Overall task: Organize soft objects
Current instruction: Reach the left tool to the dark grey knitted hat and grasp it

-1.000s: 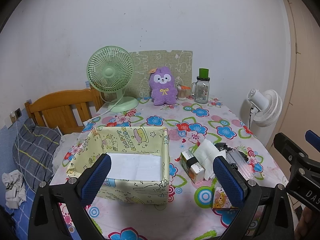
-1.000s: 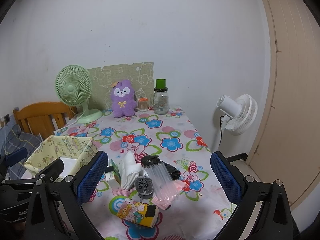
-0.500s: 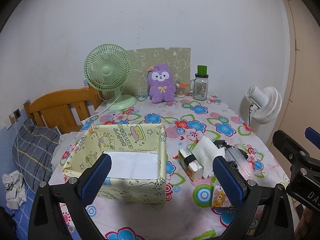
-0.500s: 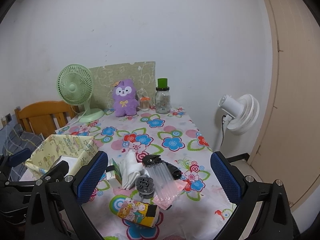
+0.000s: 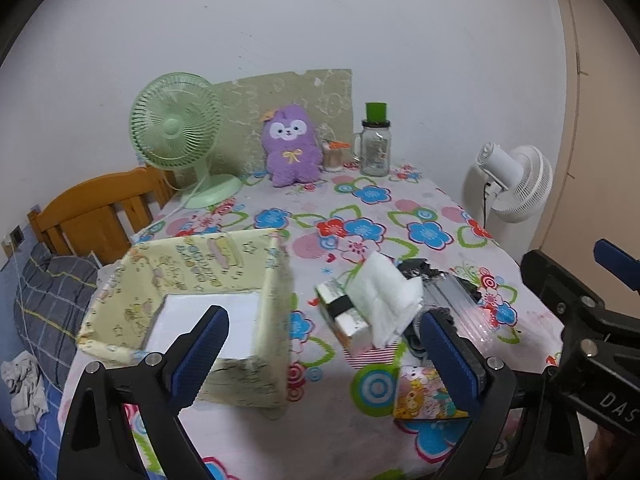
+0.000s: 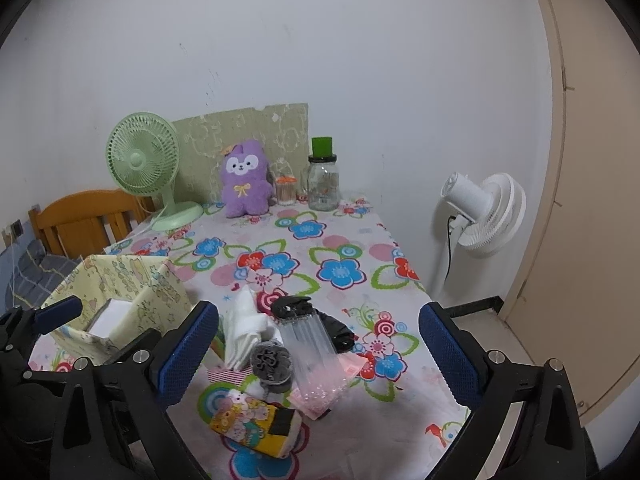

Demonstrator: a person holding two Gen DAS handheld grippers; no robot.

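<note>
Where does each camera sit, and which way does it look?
Left wrist: on the left gripper, jaws open, facing down the table at the yellow box and tissue pack; the right gripper shows at the right edge.
Right wrist: on the right gripper, jaws open, above the tissues and clutter; the left gripper shows at the left edge.
Shared: box, tissues, purple plush, green fan, jar, white fan.

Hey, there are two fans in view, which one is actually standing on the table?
The green fan, at the table's back left beside the purple plush. The white fan stands off the table's right edge.
</note>
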